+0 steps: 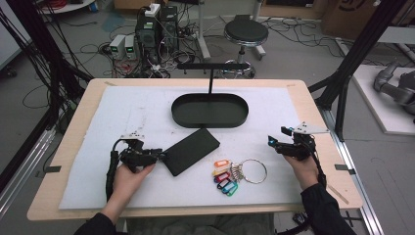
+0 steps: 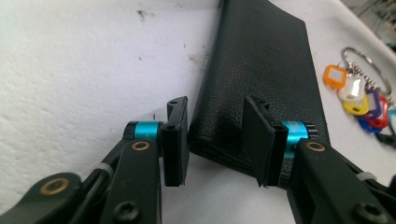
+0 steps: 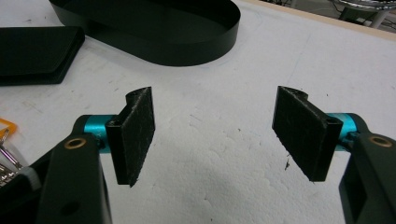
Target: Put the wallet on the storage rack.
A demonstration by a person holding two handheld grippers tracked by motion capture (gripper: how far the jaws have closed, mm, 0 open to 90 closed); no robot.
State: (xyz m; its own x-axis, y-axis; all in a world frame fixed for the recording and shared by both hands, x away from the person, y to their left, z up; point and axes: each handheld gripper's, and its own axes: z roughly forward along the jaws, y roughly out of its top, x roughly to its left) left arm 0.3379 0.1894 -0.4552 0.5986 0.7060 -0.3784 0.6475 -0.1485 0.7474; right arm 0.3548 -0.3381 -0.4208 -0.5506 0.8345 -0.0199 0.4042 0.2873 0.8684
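The left tool [image 2: 215, 140] stands open astride the near corner of the black leather wallet [image 2: 261, 70], which lies flat just in front of the oval tray [image 1: 209, 110], ready to pinch it, while the right tool [image 3: 219, 135] waits wide open, right of the tray.

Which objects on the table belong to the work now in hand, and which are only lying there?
In hand: left gripper, jaws open around one end of the flat black leather wallet.

Lying about: black oval metal tray; ring of coloured plastic key tags; right gripper, open over the white mat.
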